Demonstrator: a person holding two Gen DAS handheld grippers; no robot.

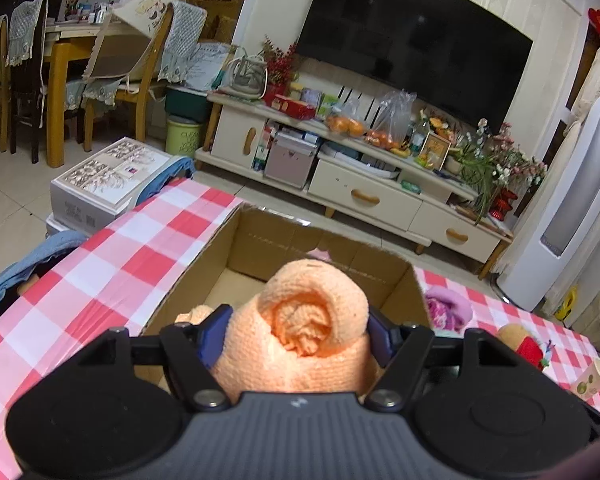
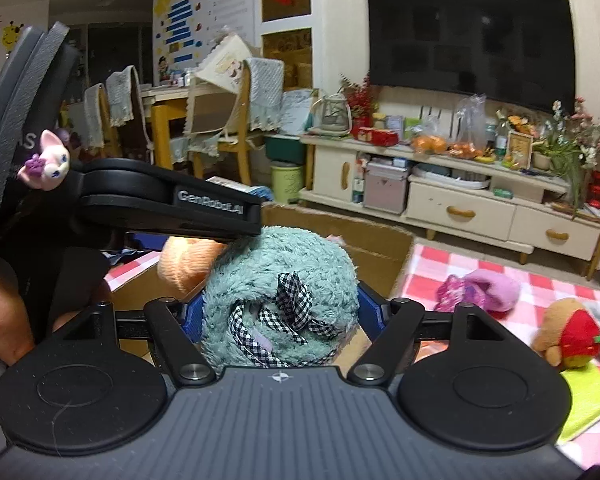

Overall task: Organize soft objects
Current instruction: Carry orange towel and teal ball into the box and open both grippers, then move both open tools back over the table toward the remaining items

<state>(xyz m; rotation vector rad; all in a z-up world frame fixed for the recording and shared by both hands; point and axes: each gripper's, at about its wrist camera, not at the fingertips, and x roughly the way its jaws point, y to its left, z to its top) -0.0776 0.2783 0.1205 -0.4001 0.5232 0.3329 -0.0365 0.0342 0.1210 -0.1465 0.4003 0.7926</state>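
Above the open brown cardboard box (image 1: 252, 256) on the red-checked tablecloth (image 1: 112, 256), the left gripper (image 1: 296, 334) is clamping a rolled orange knitted cloth (image 1: 312, 320) while the right gripper (image 2: 280, 312) is gripping a fluffy teal plush item (image 2: 284, 264), evidently for depositing inside.

We are looking into a lived-in family living room joined to a dining area. A large dark television (image 2: 470, 40) is hanging on a pale panelled wall above a cream media cabinet (image 2: 456, 196) that is carrying bagged oranges (image 1: 346, 125), a framed picture and flowers. To the left, wooden chairs (image 1: 140, 64) with lace covers are standing around a dining table. In front of us, a red-and-white checked tablecloth (image 1: 112, 256) is covering a table.
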